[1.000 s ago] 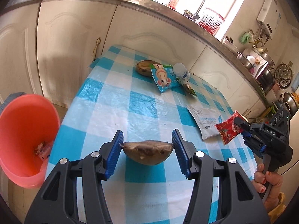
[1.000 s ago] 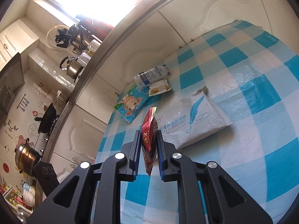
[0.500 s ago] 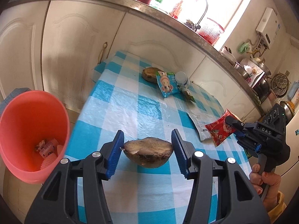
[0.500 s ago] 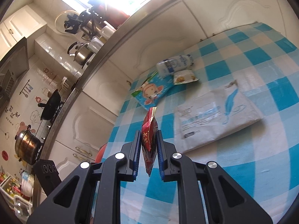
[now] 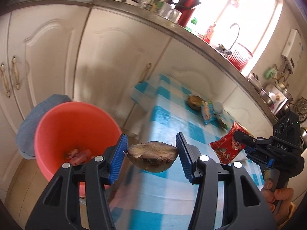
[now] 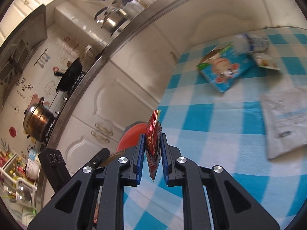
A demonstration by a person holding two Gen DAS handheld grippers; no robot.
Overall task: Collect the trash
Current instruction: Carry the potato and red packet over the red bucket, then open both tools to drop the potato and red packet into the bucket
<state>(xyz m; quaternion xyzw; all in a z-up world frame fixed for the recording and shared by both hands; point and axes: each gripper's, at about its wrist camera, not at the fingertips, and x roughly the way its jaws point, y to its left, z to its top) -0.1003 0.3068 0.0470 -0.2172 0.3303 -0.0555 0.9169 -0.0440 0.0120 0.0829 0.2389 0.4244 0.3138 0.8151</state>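
Note:
My left gripper [image 5: 151, 154] is shut on a brown half fruit husk [image 5: 152, 156], held in the air over the table's left end. Just to its left stands the orange-red bin [image 5: 63, 132] with some scraps at the bottom. My right gripper [image 6: 152, 153] is shut on a red snack wrapper [image 6: 153, 143], which stands upright between the blue pads. In the left wrist view that wrapper [image 5: 228, 147] hangs from the right gripper [image 5: 238, 135] at the right. The bin's rim [image 6: 132, 132] shows behind the wrapper in the right wrist view.
On the blue-checked tablecloth [image 6: 211, 118] lie a blue cartoon packet [image 6: 224, 69], a plastic bottle [image 6: 251, 42], a small snack bag [image 6: 265, 61], a white mailer bag [image 6: 285, 118] and another brown husk [image 5: 194, 101]. White cabinets [image 5: 48, 57] stand behind the bin, with a blue cloth [image 5: 30, 120] beside it.
Both grippers have swung left toward the table's end, each keeping its load. The bin now sits close beside the husk, and its rim has come into the right wrist view.

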